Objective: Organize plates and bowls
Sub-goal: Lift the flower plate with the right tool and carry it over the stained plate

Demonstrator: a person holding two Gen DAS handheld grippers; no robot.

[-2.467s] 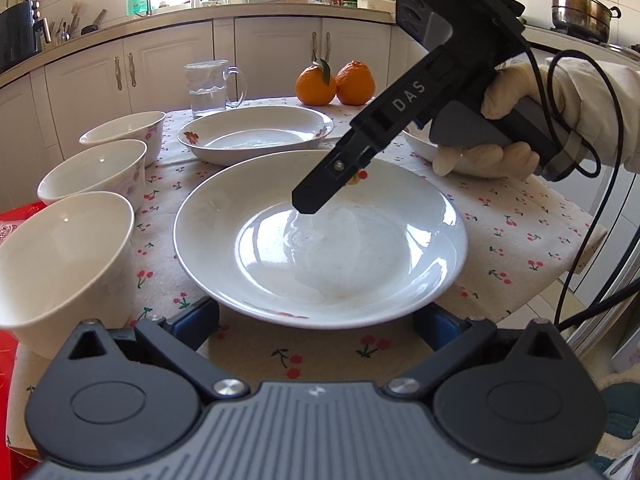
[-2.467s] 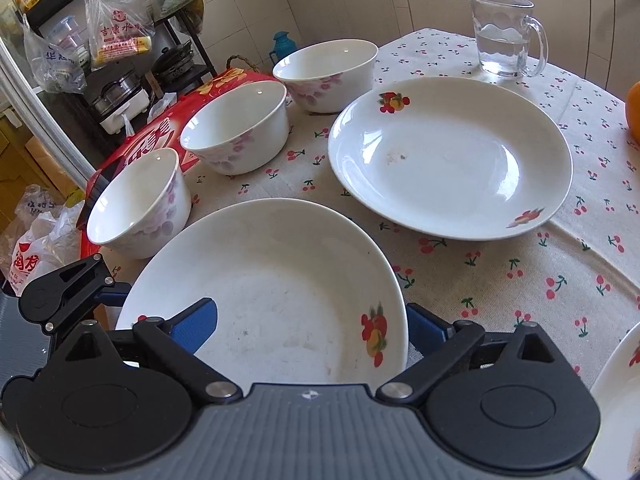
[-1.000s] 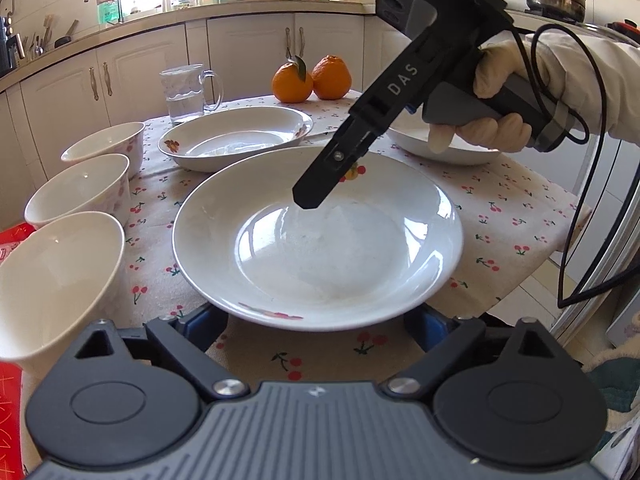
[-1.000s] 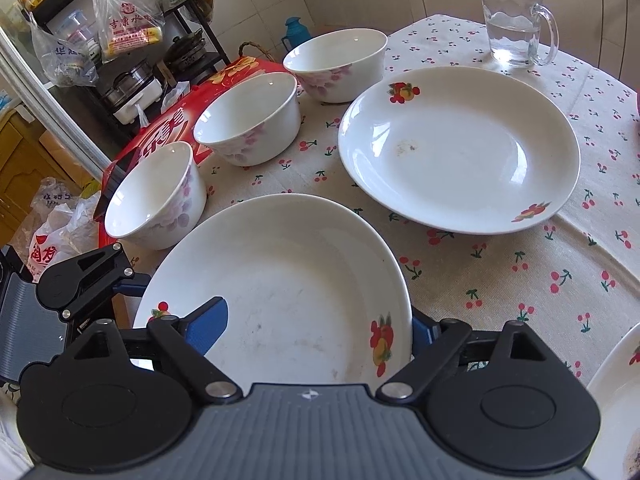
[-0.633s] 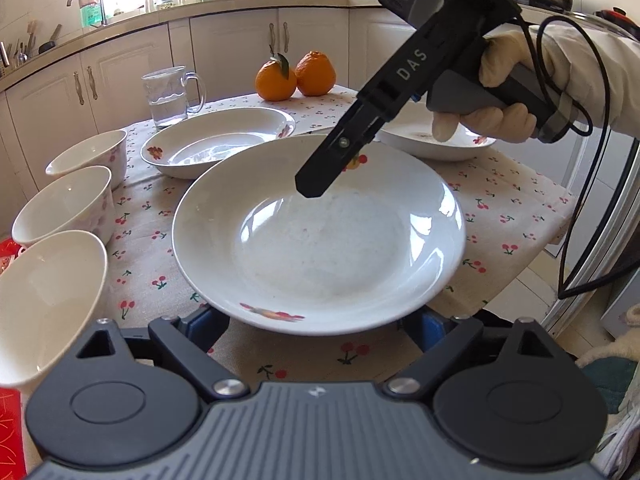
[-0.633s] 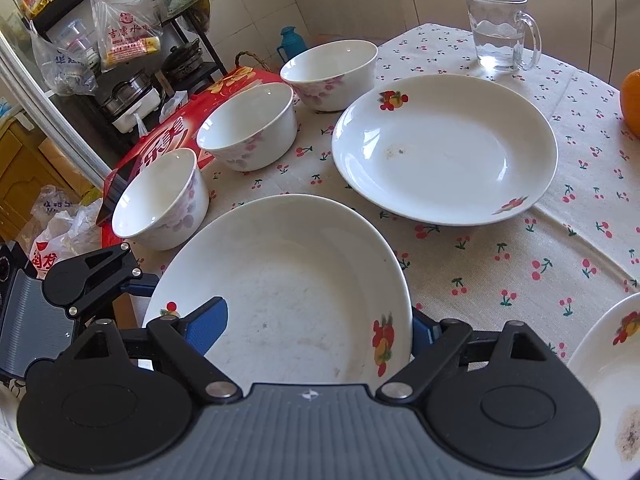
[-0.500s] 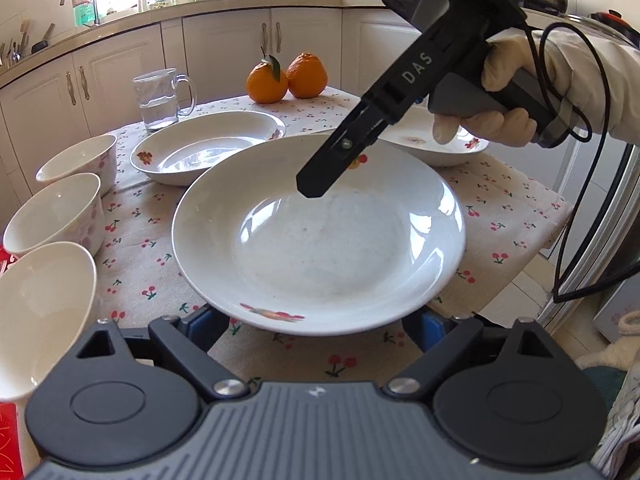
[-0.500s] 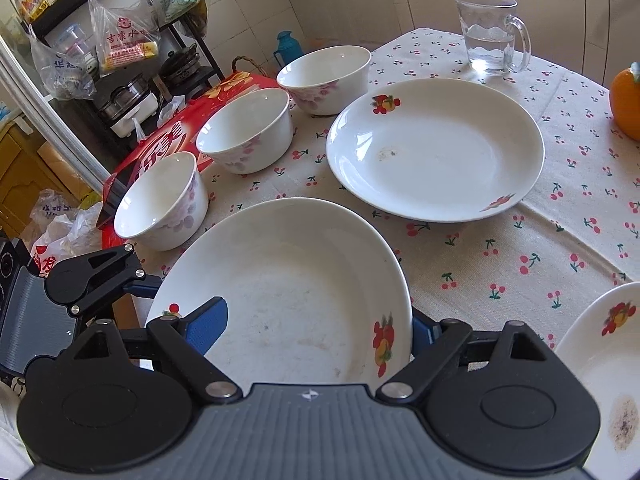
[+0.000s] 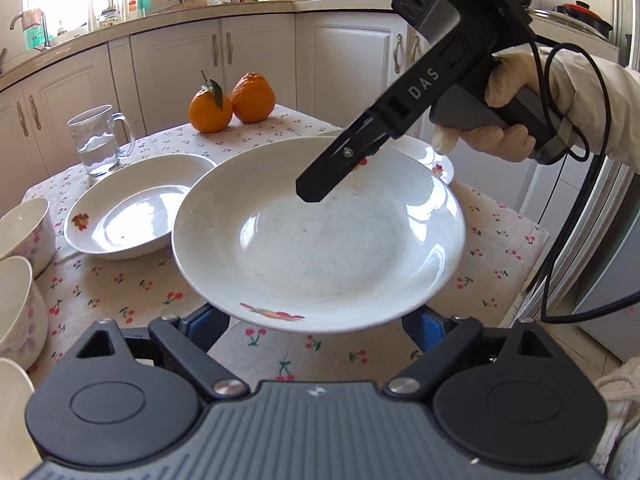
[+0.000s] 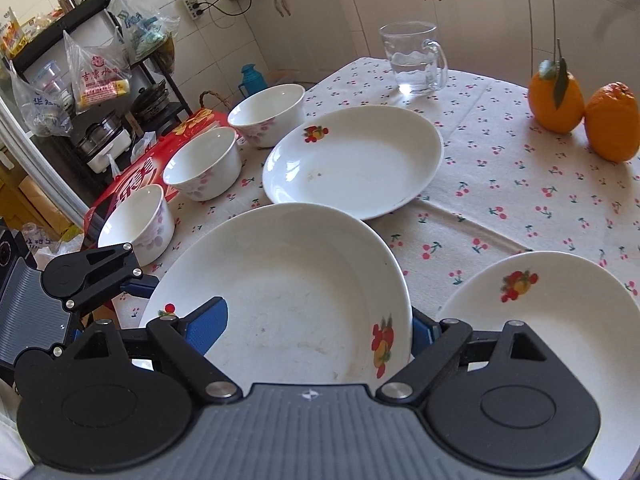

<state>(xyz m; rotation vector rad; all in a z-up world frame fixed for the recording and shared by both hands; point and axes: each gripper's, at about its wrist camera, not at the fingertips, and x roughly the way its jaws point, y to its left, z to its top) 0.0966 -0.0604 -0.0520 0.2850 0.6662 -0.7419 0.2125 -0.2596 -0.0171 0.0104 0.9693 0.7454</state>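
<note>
A white deep plate (image 9: 320, 240) with a fruit motif on its rim is held up off the counter (image 10: 500, 184) between two grippers. The left gripper (image 9: 316, 320) has its blue-padded jaws spread wide, and the plate's near rim sits over the gap between them — whether the pads press on the plate I cannot tell. The right gripper (image 10: 316, 328) also has its jaws set wide apart, one blue pad at each side of the plate's rim; in the left wrist view a black finger (image 9: 340, 164) of it lies over the plate's far rim, held by a gloved hand (image 9: 496, 120). Whether it truly clamps the plate cannot be told.

On the cherry-print cloth a second deep plate (image 10: 356, 160) lies near the middle of the counter, beyond the lifted one. A third plate (image 10: 552, 320) lies at the near right corner in the right wrist view. Three white bowls — far (image 10: 268, 114), middle (image 10: 202, 162) and near (image 10: 138, 222) — stand in a row along the counter's left edge, apart from one another, beside a red box (image 10: 132, 176). A glass mug (image 10: 414, 58) with water stands at the far edge, and two oranges (image 10: 584, 114) touch each other at the far right corner
</note>
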